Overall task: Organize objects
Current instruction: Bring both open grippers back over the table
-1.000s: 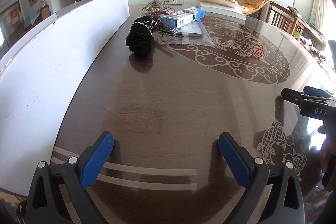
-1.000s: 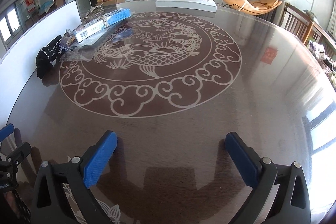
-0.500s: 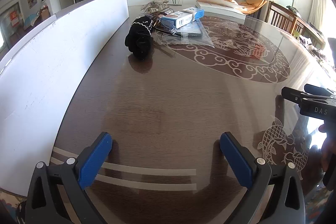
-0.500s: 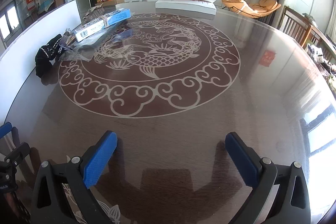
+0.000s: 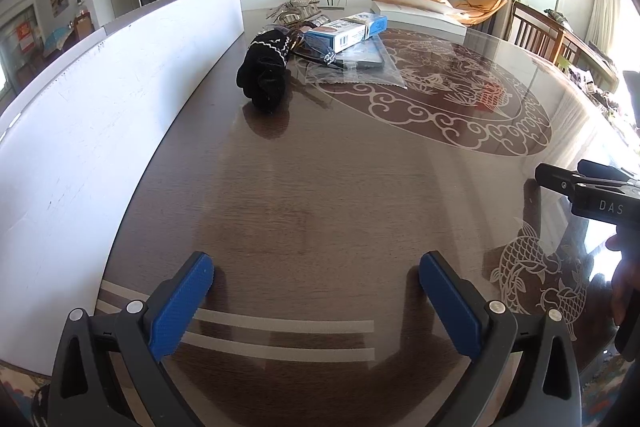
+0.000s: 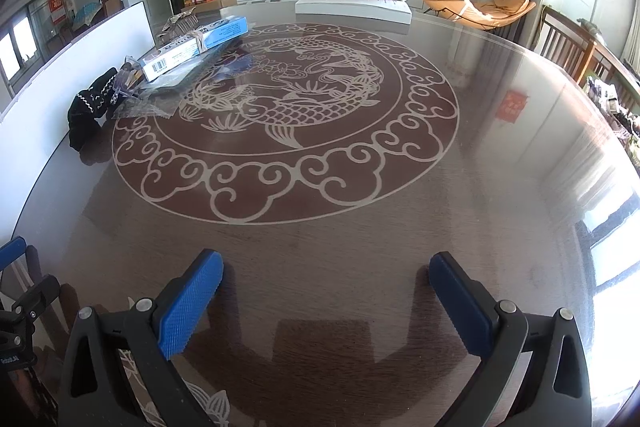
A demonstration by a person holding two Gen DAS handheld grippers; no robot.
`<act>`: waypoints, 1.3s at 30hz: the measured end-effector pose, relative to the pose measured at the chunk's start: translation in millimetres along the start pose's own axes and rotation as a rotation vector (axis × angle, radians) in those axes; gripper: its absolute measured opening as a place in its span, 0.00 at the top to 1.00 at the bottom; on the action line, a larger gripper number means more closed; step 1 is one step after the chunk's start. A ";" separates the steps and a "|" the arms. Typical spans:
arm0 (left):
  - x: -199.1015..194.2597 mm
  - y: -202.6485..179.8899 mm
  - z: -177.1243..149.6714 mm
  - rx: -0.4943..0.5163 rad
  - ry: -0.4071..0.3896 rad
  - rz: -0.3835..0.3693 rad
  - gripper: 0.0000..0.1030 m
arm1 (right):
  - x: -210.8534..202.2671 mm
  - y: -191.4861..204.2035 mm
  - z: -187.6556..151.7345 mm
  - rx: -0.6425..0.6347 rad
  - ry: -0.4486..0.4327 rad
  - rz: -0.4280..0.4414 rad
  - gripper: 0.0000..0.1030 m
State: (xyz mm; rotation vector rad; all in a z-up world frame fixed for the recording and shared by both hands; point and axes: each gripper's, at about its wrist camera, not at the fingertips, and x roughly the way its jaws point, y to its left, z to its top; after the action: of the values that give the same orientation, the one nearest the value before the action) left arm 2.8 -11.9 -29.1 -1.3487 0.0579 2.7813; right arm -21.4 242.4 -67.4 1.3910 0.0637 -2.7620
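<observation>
1. Left gripper (image 5: pixel 316 301) hovers spread wide over the worktop's (image 5: pixel 340 195) near edge, empty.
2. Right gripper (image 6: pixel 326 301) likewise gapes, empty.
3. Black glove (image 5: pixel 264 77), blue box (image 5: pixel 347 30) sit along the far left edge.

In the left wrist view the right claw (image 5: pixel 560 177) runs off the right edge, so only one black arm and a lettered block show, and whether its jaws stand apart cannot be told there; the hand (image 5: pixel 624 279) holding it is a dark sliver at the frame's rim. In the right wrist view the left claw (image 6: pixel 14 251) is cut by the left edge. The print on the blue and white box (image 5: pixel 347 29) is too small to read. The clutter (image 5: pixel 298 11) behind it is indistinct. The flat plastic bag (image 5: pixel 356 67) lies partly under the box. The surface (image 6: pixel 520 187) glares white at right.
</observation>
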 end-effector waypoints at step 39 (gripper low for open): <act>-6.4 3.1 -6.2 0.001 0.012 -0.005 0.00 | -0.6 -1.0 0.3 0.003 0.002 0.004 0.00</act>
State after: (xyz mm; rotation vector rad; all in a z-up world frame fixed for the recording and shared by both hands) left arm 11.5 -15.5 -27.9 -1.3639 0.0563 2.7686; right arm -21.4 243.3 -66.8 1.3930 0.0570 -2.7586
